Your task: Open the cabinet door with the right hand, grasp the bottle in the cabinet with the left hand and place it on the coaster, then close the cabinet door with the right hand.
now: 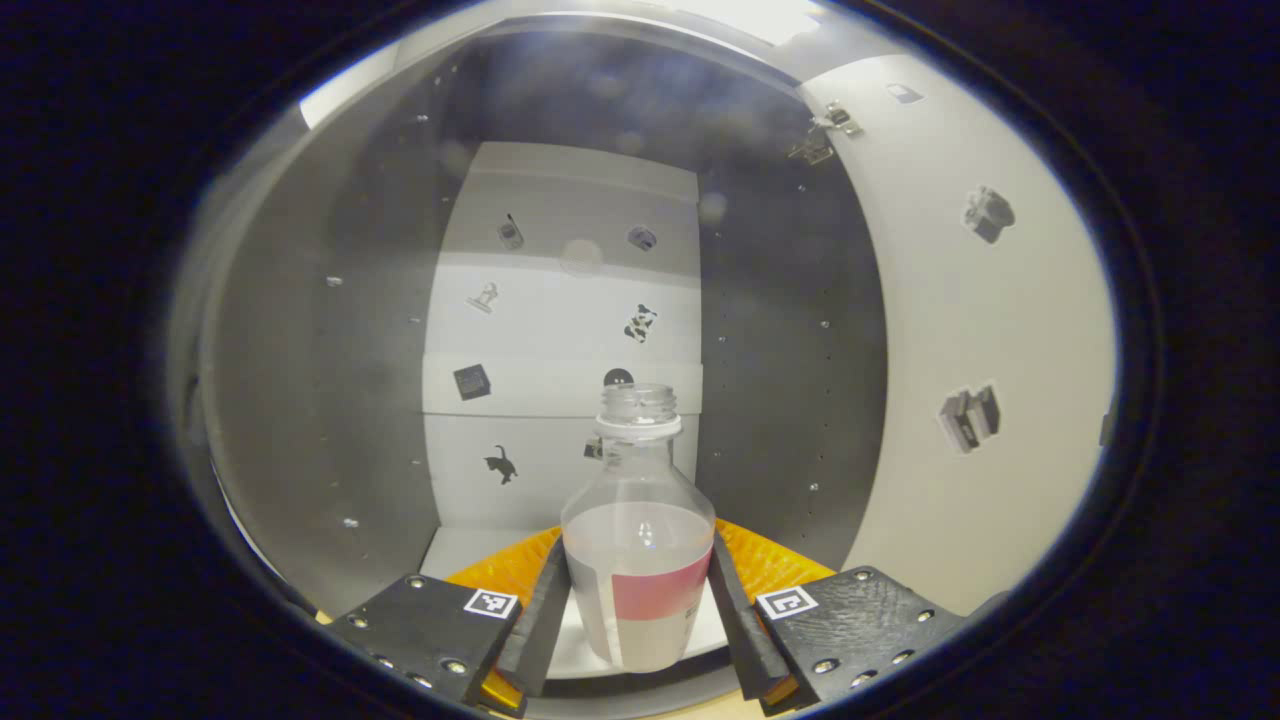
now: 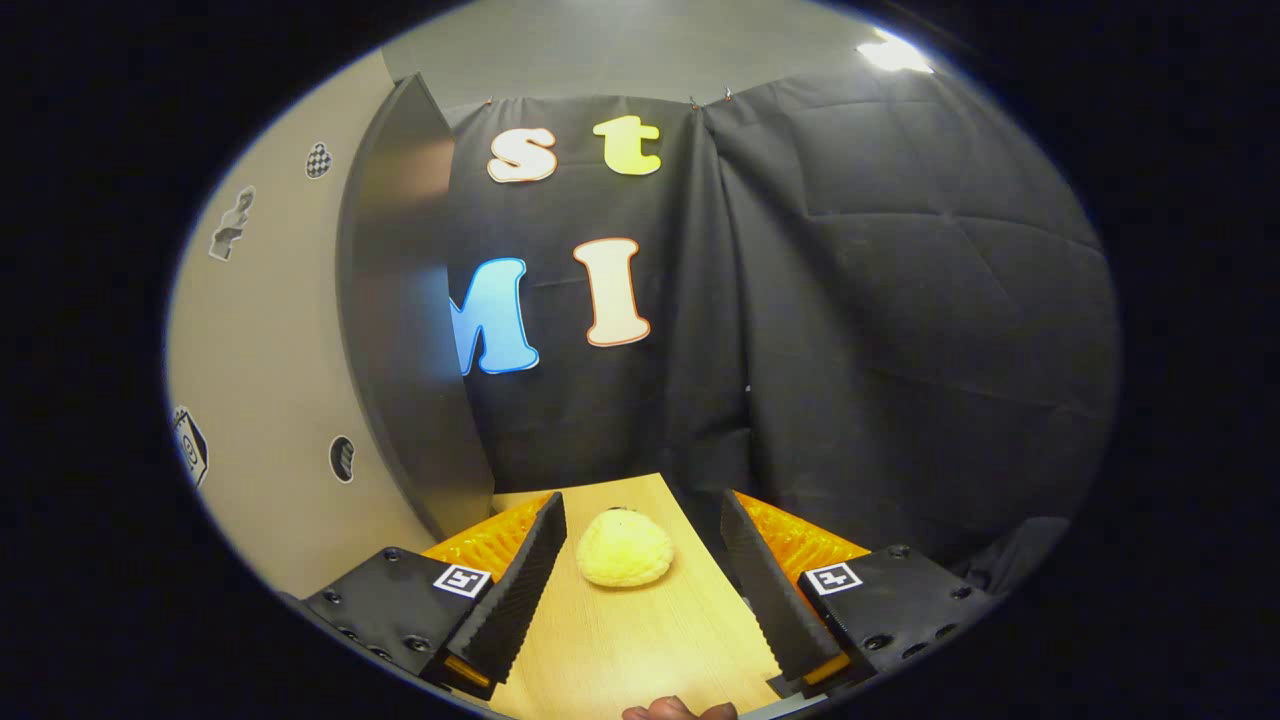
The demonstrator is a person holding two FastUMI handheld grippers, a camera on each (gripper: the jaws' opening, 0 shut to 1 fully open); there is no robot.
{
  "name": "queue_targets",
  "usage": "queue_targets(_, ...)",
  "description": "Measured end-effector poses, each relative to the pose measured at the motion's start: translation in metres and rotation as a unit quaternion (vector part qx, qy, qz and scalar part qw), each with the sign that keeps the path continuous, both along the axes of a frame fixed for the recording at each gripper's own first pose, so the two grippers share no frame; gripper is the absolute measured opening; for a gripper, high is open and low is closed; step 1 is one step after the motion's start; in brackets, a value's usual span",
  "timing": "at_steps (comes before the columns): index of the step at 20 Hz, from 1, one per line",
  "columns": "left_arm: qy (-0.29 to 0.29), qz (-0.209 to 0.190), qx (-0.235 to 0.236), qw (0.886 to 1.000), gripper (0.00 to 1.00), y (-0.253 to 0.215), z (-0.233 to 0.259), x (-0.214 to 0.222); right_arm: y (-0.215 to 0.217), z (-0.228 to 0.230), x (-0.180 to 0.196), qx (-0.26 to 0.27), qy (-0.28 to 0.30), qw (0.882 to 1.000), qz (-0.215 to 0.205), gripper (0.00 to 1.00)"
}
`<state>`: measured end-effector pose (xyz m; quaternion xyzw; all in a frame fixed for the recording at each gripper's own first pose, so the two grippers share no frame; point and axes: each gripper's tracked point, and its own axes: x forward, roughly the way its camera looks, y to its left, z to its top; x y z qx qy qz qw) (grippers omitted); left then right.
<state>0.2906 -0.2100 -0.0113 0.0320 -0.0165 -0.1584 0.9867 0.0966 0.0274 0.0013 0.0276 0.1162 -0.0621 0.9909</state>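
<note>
Bottle (image 1: 638, 535), one, uncapped and partly full, stands upright inside the cabinet (image 1: 330, 330) with our left gripper (image 1: 640, 610) level around it, both fingers against its sides. Cabinet door (image 1: 985, 330) is swung open to our right, and there's open room above the bottle. Right gripper (image 2: 640, 580) hangs wide open over the wooden table (image 2: 640, 640), holding nothing, one fuzzy yellow coaster (image 2: 625, 548) between its fingers.

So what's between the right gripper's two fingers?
In the right gripper view, the open right gripper has bare wooden table between its fingers, with a fluffy yellow coaster lying there, touching neither finger.
</note>
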Motion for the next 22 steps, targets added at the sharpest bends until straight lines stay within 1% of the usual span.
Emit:
queue_targets(3,0.001,0.012,0.01,1.0,0.73,0.026,-0.006,-0.04,0.007,0.0,-0.003,0.012,-0.009,1.0,0.006,0.98)
queue_targets(4,0.003,0.018,0.013,1.0,0.7,0.035,-0.01,-0.053,0.012,0.002,-0.006,0.019,-0.013,1.0,0.012,0.98)
queue_targets(9,-0.012,0.071,0.017,0.997,0.7,0.088,-0.035,-0.119,0.018,0.003,-0.023,0.028,-0.027,0.999,0.025,0.98)
queue_targets(11,-0.01,0.089,0.008,0.996,0.7,0.107,-0.057,-0.152,0.022,0.005,-0.026,0.038,-0.035,0.998,0.029,0.98)
queue_targets(13,-0.007,0.091,-0.001,0.996,0.7,0.116,-0.08,-0.174,0.021,0.004,-0.028,0.038,-0.044,0.998,0.026,0.98)
queue_targets(14,-0.01,0.093,0.002,0.996,0.72,0.121,-0.092,-0.184,0.019,0.003,-0.029,0.035,-0.045,0.998,0.022,0.98)
queue_targets(15,-0.016,0.099,0.011,0.995,0.7,0.126,-0.105,-0.193,0.018,0.004,-0.032,0.036,-0.046,0.998,0.021,0.98)
queue_targets(17,-0.02,0.113,0.03,0.993,0.72,0.134,-0.136,-0.208,0.023,0.006,-0.039,0.054,-0.052,0.997,0.019,0.98)
queue_targets(18,-0.013,0.118,0.033,0.992,0.7,0.137,-0.155,-0.216,0.024,0.006,-0.044,0.058,-0.053,0.997,0.016,0.98)
queue_targets(19,-0.003,0.12,0.029,0.992,0.7,0.138,-0.175,-0.222,0.023,0.004,-0.047,0.056,-0.053,0.997,0.01,0.98)
queue_targets(20,0.009,0.121,0.021,0.992,0.73,0.139,-0.194,-0.227,0.023,0.004,-0.049,0.047,-0.053,0.997,0.005,0.98)
queue_targets(22,0.027,0.132,0.001,0.991,0.7,0.148,-0.226,-0.236,0.02,0.004,-0.053,0.032,-0.056,0.998,-0.003,0.98)
